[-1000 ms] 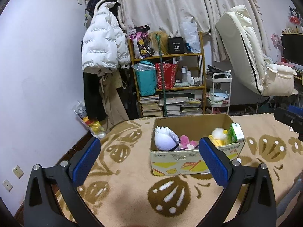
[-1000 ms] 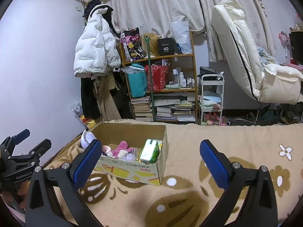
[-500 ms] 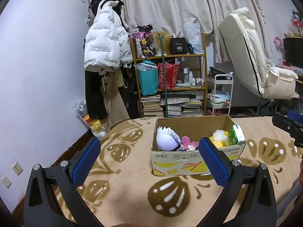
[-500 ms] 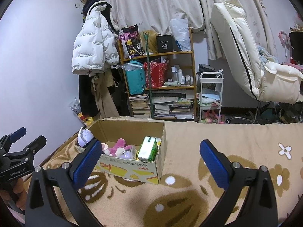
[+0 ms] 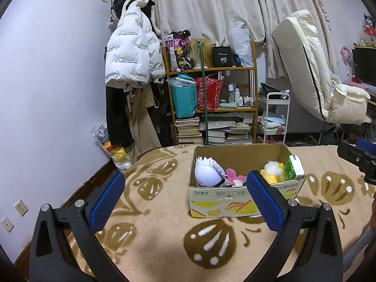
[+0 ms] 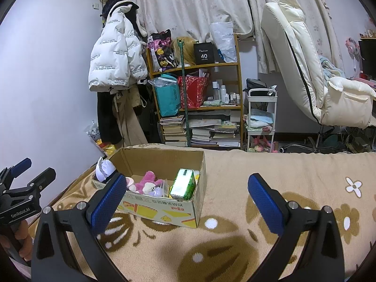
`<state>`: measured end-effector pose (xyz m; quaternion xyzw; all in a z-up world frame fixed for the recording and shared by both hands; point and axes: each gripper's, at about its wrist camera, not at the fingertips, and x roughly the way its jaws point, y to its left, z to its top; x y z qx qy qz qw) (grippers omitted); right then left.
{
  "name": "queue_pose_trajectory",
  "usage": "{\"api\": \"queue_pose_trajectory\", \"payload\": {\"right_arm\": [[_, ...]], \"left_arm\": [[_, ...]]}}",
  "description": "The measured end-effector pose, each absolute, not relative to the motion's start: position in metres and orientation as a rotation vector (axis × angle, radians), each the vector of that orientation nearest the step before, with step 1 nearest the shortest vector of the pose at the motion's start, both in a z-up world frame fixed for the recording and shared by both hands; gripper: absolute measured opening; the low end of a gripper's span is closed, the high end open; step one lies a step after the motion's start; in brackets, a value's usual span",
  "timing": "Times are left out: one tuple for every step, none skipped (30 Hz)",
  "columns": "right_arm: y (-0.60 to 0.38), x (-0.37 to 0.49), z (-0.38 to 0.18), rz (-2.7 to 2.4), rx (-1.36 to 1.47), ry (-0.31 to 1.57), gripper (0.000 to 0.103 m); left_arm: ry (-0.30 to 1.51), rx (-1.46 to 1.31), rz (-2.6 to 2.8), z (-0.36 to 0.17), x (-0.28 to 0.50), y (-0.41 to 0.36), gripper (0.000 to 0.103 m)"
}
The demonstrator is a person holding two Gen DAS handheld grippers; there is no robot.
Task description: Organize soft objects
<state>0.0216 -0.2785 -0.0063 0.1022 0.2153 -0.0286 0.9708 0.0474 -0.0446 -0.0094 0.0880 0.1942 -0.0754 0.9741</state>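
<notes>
A: Left wrist view: the left gripper (image 5: 185,195) hangs wide open and empty above the blanket (image 5: 152,239). The right gripper (image 6: 186,196) is likewise spread, holding nothing.

B: And the soft things?

A: Beyond the fingers, in the cardboard box (image 5: 235,202) mid-blanket: a white plush (image 5: 208,172), a pink plush (image 5: 232,178), a green tissue pack (image 5: 293,170) against its right wall.

B: Risk?

A: The box looks light; a clumsy grab could drag it towards the blanket's far edge.

L gripper (image 5: 185,198) hangs wide open & empty over the patterned blanket (image 5: 152,223). Cardboard box (image 5: 235,203) sits near the blanket's far edge, w/ a white plush (image 5: 209,172), pink plush (image 5: 233,178), yellow-white plush (image 5: 272,168) & green tissue pack (image 5: 293,167) inside.
</notes>
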Motion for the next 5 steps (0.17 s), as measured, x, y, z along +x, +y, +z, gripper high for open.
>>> {"api": "queue_pose_trajectory", "payload": {"right_arm": [[-0.2781,0.0213,-0.0051,-0.059,0.206,0.434,0.103],[-0.2784,0.0213,-0.0049,-0.058,0.205,0.435,0.103],[-0.2787,0.0216,-0.0055,-0.058,0.206,0.435,0.103],[-0.2787,0.0213,-0.0049,-0.057,0.206,0.435,0.103],[-0.2787,0.0214,-0.0048,-0.058,0.205,0.435,0.103]], "left_arm": [[0.391,0.178,-0.15,-0.0094,0.0472,-0.0449,0.102],[0.39,0.178,-0.145,-0.0094,0.0477,-0.0445,0.102],[0.39,0.177,-0.144,-0.0094,0.0473,-0.0449,0.102],[0.393,0.175,-0.145,-0.0097,0.0471,-0.0456,0.102],[0.396,0.173,-0.146,-0.0102,0.047,-0.0462,0.102]]}}
